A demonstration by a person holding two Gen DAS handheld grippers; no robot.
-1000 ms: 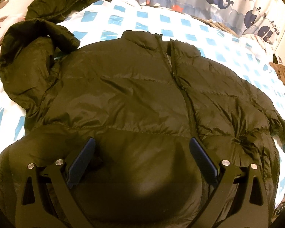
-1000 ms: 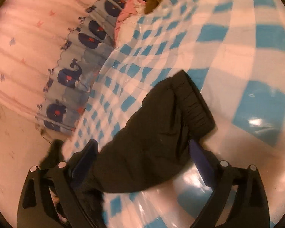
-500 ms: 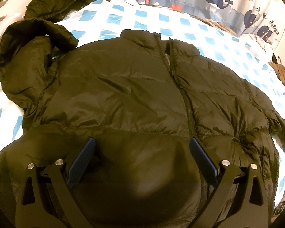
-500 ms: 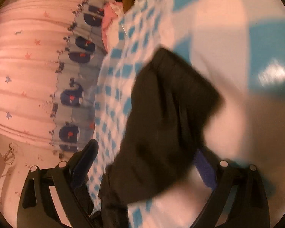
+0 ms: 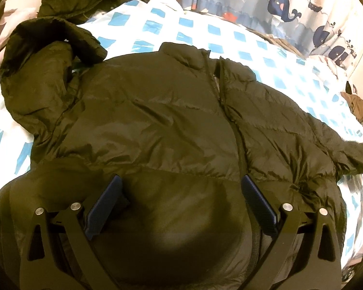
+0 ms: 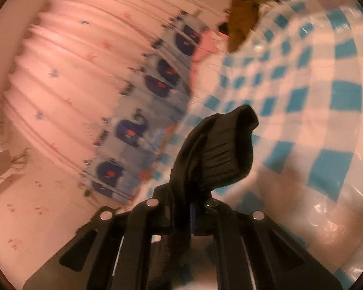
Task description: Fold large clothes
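Two grippers work on one dark jacket point(image 5: 157, 125) that lies spread, front up, on a checked sheet point(image 5: 266, 55). The left gripper point(image 5: 180, 207) hangs open over its hem. The right gripper point(image 6: 181, 213) is clamped on the cuff point(image 6: 220, 149), above the sheet.

Shiny quilted jacket point(image 5: 157, 125), glossy sheet point(image 5: 273, 55)

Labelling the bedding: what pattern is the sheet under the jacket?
Blue and white checks on the sheet, clearest from the left wrist.
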